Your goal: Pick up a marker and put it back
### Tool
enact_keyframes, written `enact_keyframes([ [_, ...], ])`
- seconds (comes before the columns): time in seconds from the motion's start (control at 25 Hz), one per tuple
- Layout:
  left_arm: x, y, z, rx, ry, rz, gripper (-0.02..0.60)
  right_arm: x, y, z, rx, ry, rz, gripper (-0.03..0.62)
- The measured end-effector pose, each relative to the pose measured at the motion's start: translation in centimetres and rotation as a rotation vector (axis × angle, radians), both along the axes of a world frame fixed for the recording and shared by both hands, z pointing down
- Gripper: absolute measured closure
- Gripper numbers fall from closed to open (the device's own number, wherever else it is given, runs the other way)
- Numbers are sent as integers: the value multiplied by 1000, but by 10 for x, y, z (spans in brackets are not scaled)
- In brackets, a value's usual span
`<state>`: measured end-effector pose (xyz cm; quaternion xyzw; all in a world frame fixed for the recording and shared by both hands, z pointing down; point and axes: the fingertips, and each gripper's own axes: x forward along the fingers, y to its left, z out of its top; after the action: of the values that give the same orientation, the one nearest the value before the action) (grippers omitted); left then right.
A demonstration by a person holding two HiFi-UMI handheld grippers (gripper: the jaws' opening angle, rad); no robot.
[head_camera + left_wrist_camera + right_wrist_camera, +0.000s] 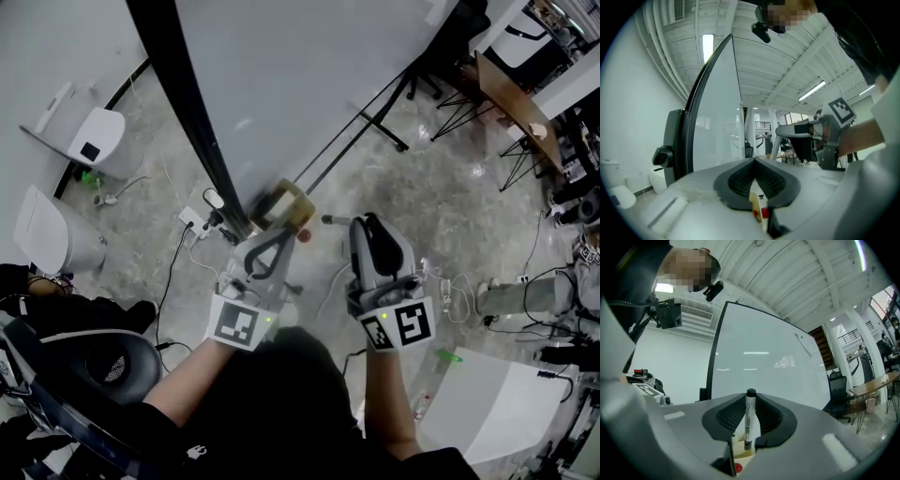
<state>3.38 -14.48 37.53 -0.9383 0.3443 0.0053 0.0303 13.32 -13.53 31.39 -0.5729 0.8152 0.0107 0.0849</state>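
A white marker [749,420] with a black cap stands upright between the pads of my right gripper [750,398], which is shut on it. In the head view this gripper [360,228] is right of a small cream wooden holder [287,208] fixed at the whiteboard's [309,84] lower edge, and the marker's end [333,220] pokes out to its left. The holder [740,446] shows below the marker with a red cap [736,468] in it. My left gripper [277,236] sits just beneath the holder, and its jaws [754,160] meet at the tips with nothing between them.
The whiteboard's black frame [187,112] runs diagonally past the holder. Two white bins [94,141] and a power strip with cables [199,221] lie on the floor to the left. A black chair [94,366] is at lower left, and a white table [506,403] at lower right.
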Motion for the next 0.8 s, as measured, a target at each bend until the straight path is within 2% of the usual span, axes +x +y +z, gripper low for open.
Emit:
enact_keyframes([
  [0.24, 0, 11, -2, 2, -12, -28, 578, 9, 12, -6, 15, -2, -17, 523],
  [0.8, 10, 25, -7, 10, -31, -30, 580, 21, 27, -11, 23, -8, -28, 523],
])
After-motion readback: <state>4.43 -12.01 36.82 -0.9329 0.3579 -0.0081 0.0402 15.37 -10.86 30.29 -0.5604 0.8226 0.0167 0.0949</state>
